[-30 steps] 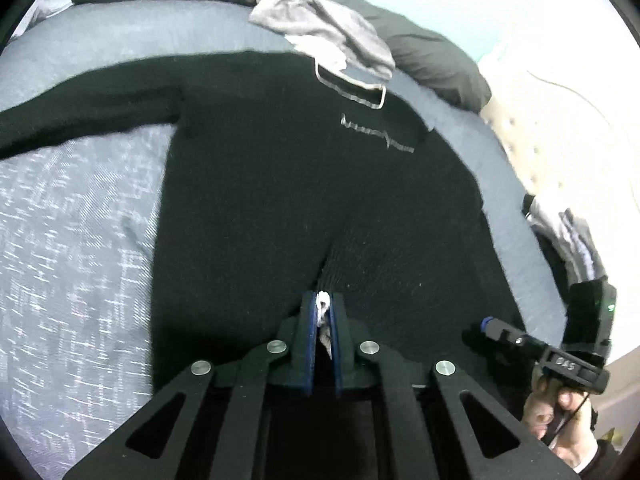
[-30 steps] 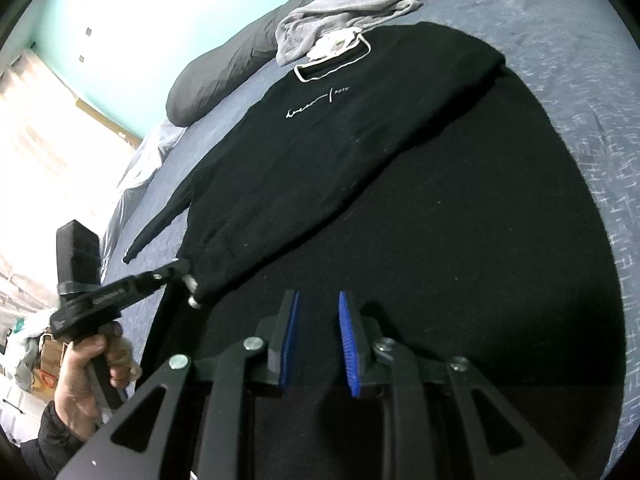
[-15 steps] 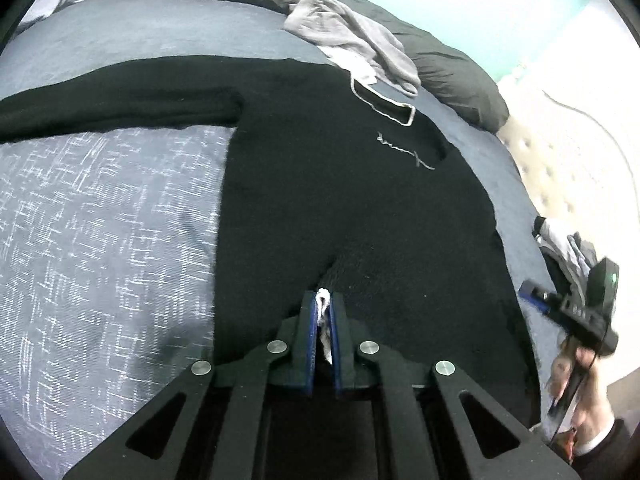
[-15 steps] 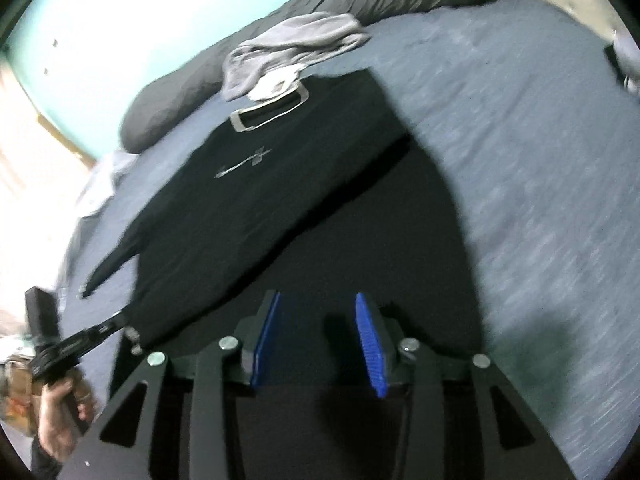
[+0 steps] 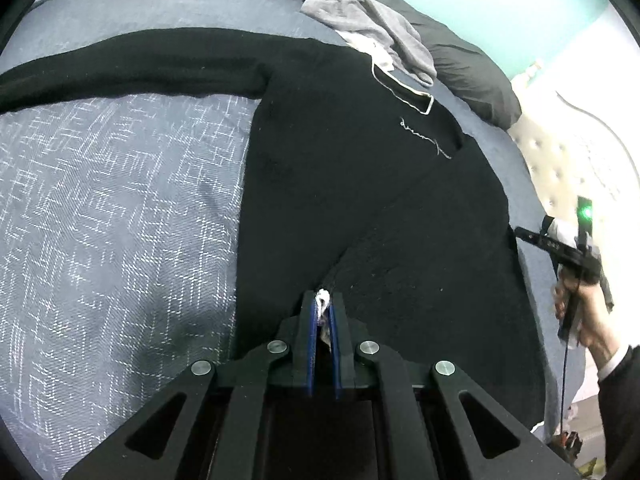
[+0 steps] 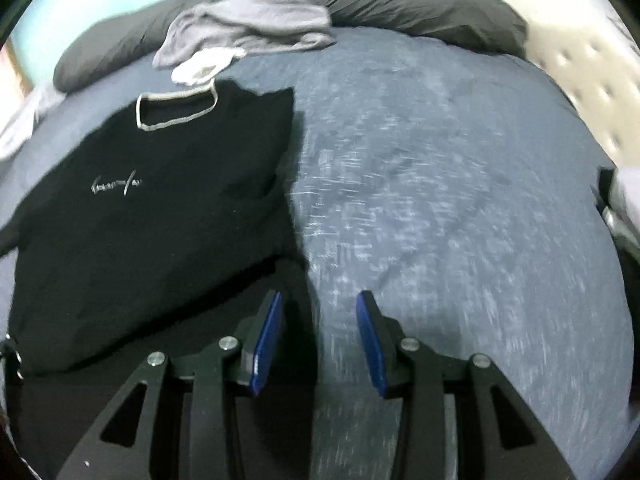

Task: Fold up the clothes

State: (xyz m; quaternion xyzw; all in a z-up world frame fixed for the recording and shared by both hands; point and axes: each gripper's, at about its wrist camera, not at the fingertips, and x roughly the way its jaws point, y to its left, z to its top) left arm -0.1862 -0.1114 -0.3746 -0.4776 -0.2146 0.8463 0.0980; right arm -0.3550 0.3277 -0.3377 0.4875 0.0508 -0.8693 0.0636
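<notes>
Left gripper [image 5: 323, 312] pinches the black sweater [image 5: 360, 184] hem (small white tag showing); right gripper [image 6: 319, 332] is released, so a pull may undo the fold.

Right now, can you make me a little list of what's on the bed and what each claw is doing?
bed: blue-grey cover
black sweater: lying on the bed, one side folded over, one sleeve stretched out
grey clothes: bunched in a pile past the sweater's collar
dark pillow: at the far edge
left claw: shut on the sweater's edge, white tag showing
right claw: open, holding nothing
</notes>
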